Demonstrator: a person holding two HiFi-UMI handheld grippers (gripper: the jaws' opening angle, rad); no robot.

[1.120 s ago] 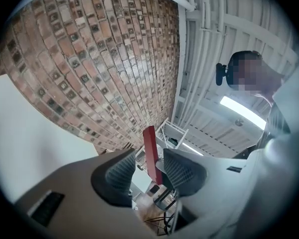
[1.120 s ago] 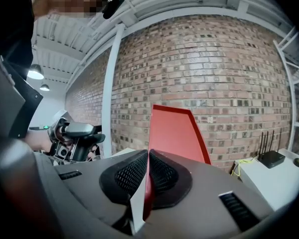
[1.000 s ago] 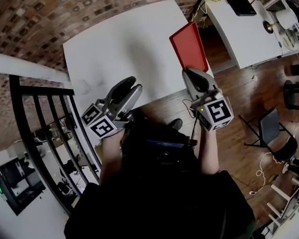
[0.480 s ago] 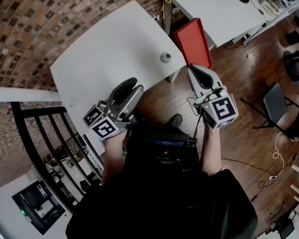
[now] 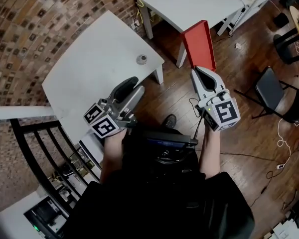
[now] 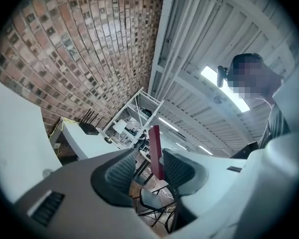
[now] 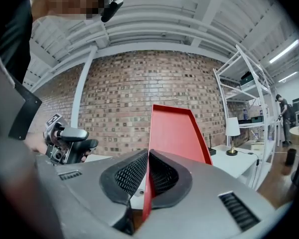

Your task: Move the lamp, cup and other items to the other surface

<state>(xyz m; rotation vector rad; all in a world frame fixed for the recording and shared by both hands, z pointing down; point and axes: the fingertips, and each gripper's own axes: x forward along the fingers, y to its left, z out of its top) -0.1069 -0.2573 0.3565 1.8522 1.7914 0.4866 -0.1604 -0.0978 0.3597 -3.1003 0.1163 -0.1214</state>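
Note:
My right gripper (image 5: 198,69) is shut on the edge of a red tray (image 5: 199,43), which it holds upright on edge over the wooden floor. In the right gripper view the pads clamp the red tray's (image 7: 173,131) rim at my right gripper (image 7: 148,156). My left gripper (image 5: 137,84) hovers beside the near white table (image 5: 89,68), jaws apart and empty; through the gap of my left gripper (image 6: 149,159) the tray (image 6: 155,148) shows edge-on. A small grey cup (image 5: 141,59) stands near that table's corner. A lamp (image 7: 232,133) stands on the other white table (image 5: 189,4).
A black chair (image 5: 276,96) stands on the floor at the right, with cables around it. A black railing (image 5: 35,148) runs at the lower left. A router (image 6: 88,129) sits on the far table, and a metal shelf rack (image 7: 249,98) rises behind it.
Both grippers have swung off the near table's edge and out over the floor, the tray still clamped. The cup and the second table's legs have come into the head view.

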